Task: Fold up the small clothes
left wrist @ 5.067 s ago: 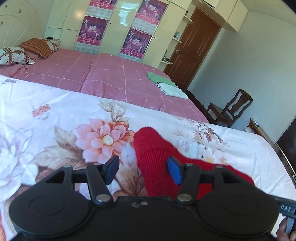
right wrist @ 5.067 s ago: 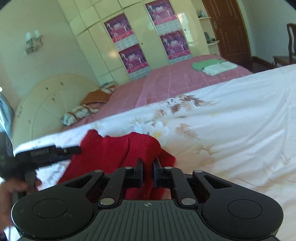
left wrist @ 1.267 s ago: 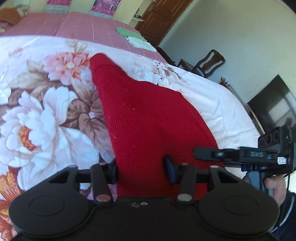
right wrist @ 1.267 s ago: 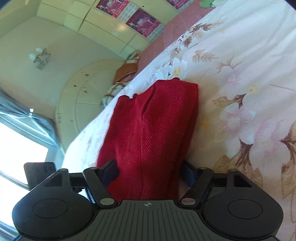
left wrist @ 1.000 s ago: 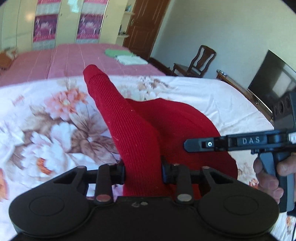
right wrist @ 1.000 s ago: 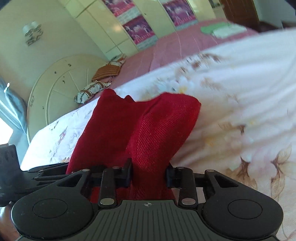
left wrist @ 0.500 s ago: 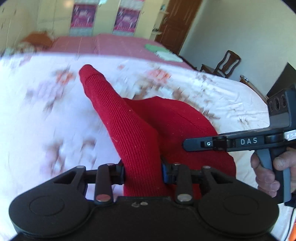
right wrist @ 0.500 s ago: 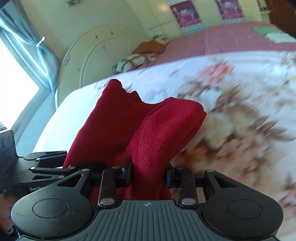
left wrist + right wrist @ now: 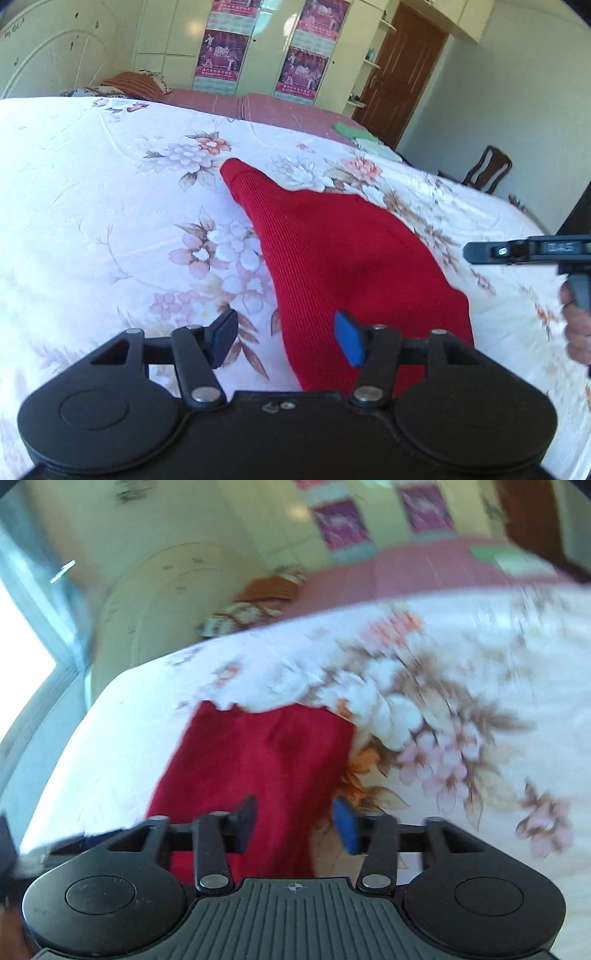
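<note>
Both our grippers have let go since half a second ago: our left gripper [image 9: 286, 341] and right gripper [image 9: 295, 823] now stand with fingers spread, holding nothing. We see the red knit garment [image 9: 332, 251] lying flat on the floral bedspread [image 9: 92, 206], its near edge between each pair of fingers.

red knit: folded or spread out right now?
Folded. The red knit lies doubled on the floral sheet, a layer edge across its top; both grippers are open, off it.
</note>
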`<state>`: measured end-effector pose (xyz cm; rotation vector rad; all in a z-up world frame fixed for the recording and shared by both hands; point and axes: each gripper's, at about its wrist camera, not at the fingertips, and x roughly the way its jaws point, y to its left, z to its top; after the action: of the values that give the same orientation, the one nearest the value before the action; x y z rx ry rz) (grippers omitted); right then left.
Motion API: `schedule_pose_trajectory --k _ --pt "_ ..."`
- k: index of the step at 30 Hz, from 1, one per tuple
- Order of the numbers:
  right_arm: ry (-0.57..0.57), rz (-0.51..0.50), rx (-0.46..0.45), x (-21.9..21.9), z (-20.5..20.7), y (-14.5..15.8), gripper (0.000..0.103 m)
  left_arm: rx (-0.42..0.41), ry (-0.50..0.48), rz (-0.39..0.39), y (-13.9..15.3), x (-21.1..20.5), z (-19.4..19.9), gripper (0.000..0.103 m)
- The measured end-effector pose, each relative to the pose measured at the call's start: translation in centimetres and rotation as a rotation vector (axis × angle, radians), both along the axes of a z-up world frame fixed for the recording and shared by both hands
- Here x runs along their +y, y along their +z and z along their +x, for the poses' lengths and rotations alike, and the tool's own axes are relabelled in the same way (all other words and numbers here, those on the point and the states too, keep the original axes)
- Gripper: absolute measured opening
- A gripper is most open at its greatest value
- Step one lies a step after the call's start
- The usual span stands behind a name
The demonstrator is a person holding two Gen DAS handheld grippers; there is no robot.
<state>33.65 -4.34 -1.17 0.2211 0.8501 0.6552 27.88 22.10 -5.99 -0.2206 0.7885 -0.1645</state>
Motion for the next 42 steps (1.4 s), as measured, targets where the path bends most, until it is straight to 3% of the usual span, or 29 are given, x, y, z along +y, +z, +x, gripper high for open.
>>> schedule_pose_trajectory --k 4,6,10,13,15,20,23,24,27,29,33,35,36,37,38,41,42 --pt "0.097 -0.106 -0.076 3.0 -4.4 0.8 0.037 0.060 -0.009 0.095 -1.4 -2.0 0.2 0.067" --pt "0.052 -0.142 -0.031 3.3 -5.4 -0.2 0.044 0.056 -0.012 0.089 -1.7 -2.4 -0.5 0.067" --pt "-0.010 -0.003 0.125 1.4 -6.5 -2.0 0.044 0.085 0.008 0.055 -2.6 -2.2 -2.2 0.068" --pt "-0.002 -0.018 0.158 2.3 -6.5 -3.5 0.043 0.092 0.025 0.006 -3.4 -1.6 -2.3 0.071" --pt "0.014 -0.015 0.176 3.0 -5.8 -4.4 0.003 0.100 0.024 0.007 -3.3 -1.7 -2.2 0.071" --pt "-0.036 -0.173 0.095 1.9 -5.6 -4.2 0.003 0.116 -0.025 0.030 -3.2 -3.3 -2.9 0.072" --pt "-0.036 -0.198 0.101 1.4 -5.8 -4.8 0.003 0.111 -0.046 0.105 -3.3 -4.5 -3.9 0.070" --pt "-0.027 -0.218 0.091 1.7 -6.0 -4.9 0.003 0.102 -0.036 0.110 -2.8 -4.4 -4.3 0.062" --pt "-0.039 -0.221 0.022 1.8 -7.4 -3.1 0.005 0.000 0.019 0.065 -0.3 -3.3 -5.4 0.063" --pt "-0.038 -0.219 -0.076 2.0 -8.5 -1.1 0.005 -0.054 0.062 0.062 1.1 -2.7 -4.8 0.065" --pt "0.010 -0.258 -0.187 4.4 -8.3 0.3 0.005 -0.021 0.115 0.087 1.0 -2.7 -1.2 0.065" --pt "0.034 -0.270 -0.155 5.7 -7.1 -0.8 0.005 0.087 0.109 0.128 -1.5 -3.3 0.9 0.077" --pt "0.046 -0.308 -0.105 6.3 -6.3 -2.1 0.005 0.130 0.106 0.110 -2.7 -3.2 1.3 0.081" --pt "0.055 -0.366 -0.035 6.9 -5.4 -3.8 0.005 0.132 0.116 0.079 -3.3 -3.0 1.0 0.081" --pt "0.048 -0.381 -0.019 7.0 -5.2 -4.8 0.005 0.122 0.129 0.069 -3.2 -3.0 0.5 0.080" --pt "0.034 -0.335 -0.049 5.8 -5.9 -4.8 0.005 0.093 0.153 0.082 -1.9 -3.4 -2.2 0.076" --pt "0.018 -0.300 -0.053 4.9 -6.5 -4.2 0.005 0.070 0.163 0.091 -1.3 -3.6 -3.5 0.081"
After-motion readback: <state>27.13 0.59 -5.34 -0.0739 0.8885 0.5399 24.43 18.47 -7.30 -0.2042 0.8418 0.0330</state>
